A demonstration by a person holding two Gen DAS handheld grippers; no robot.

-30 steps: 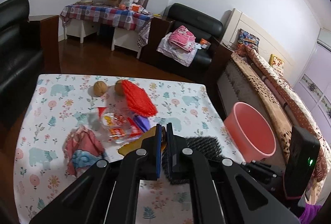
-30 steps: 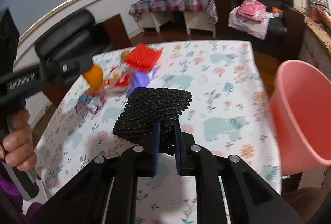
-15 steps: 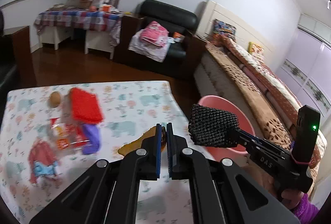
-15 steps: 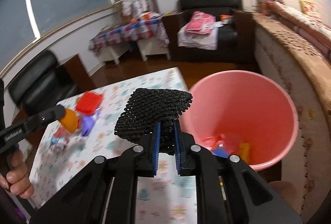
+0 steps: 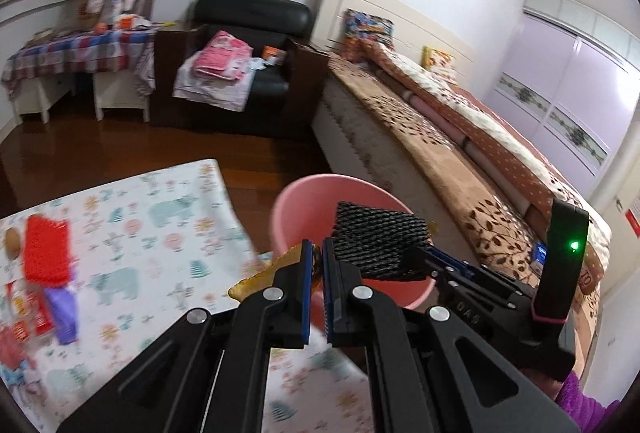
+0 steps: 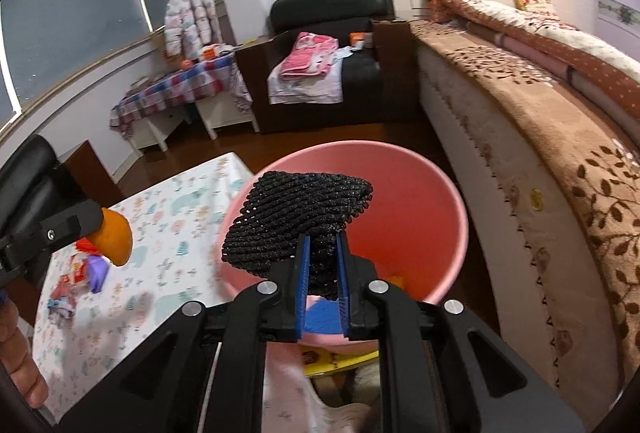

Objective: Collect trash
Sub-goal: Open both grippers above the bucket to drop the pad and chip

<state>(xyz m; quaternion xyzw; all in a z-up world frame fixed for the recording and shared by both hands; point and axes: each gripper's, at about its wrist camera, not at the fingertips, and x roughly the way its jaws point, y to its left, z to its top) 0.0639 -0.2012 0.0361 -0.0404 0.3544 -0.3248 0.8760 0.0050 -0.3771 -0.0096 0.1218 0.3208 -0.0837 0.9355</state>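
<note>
My right gripper [image 6: 322, 249] is shut on a black foam net [image 6: 296, 217] and holds it over the open pink bucket [image 6: 452, 201]. The net [image 5: 380, 237] and bucket [image 5: 296, 201] also show in the left wrist view. My left gripper [image 5: 317, 253] is shut on an orange peel [image 5: 260, 279] near the table's right edge, beside the bucket; the peel [image 6: 116, 237] shows in the right wrist view. A red foam net [image 5: 46, 249], purple wrapper [image 5: 62, 313] and other wrappers lie on the table.
The table has a floral cloth [image 5: 160, 233]. The bucket stands on the floor between the table and a bed [image 5: 460, 137]. A black armchair [image 5: 248, 65] with clothes stands behind. Some trash lies in the bucket's bottom [image 6: 396, 279].
Both grippers swung right from the table toward the bucket. The black net now hangs over the bucket's mouth, and the orange peel has come up to its rim.
</note>
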